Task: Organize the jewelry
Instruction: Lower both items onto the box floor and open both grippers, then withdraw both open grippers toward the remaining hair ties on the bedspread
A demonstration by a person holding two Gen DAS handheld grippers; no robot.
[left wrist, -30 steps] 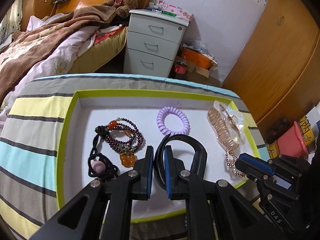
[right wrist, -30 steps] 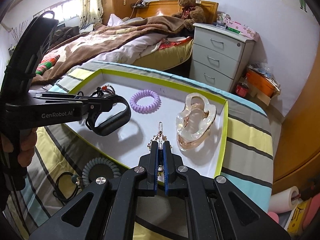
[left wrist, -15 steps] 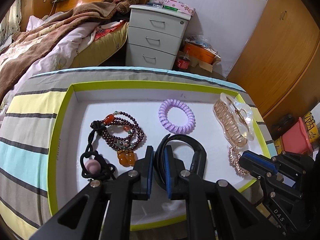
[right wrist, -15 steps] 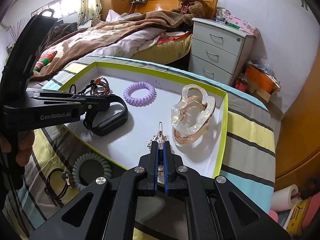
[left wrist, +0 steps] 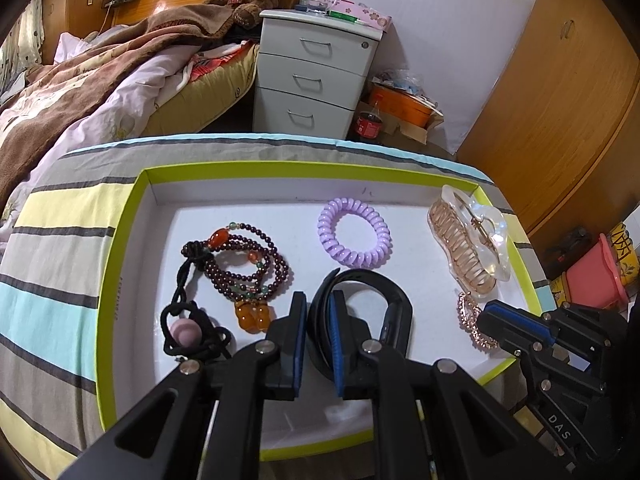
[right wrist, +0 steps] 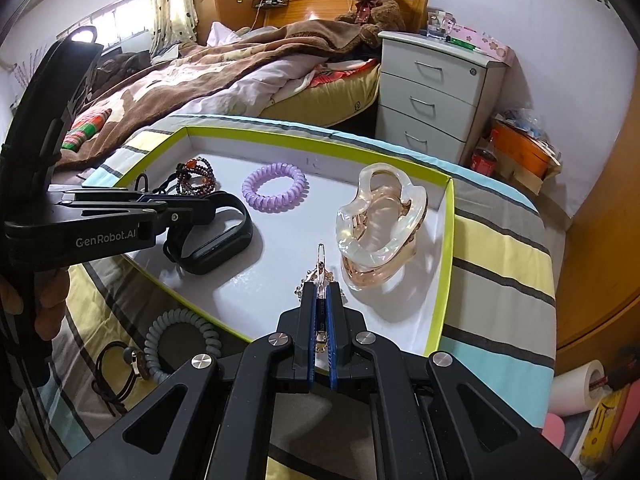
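green-rimmed tray holds beads, purple coil, claw clip; left gripper pinches black band, right gripper gold chain.

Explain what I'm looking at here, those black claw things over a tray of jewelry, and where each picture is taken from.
Those are two hand-held grabbing tools, one in each of a person's hands, each carrying its own camera looking along its jaws. One picture comes from the left gripper, whose jaws are shut on a black wristband. The other comes from the right gripper, shut on a rose-gold chain. Both hover over a green-edged tray holding a purple coil hair tie, a beaded bracelet and a clear hair claw.
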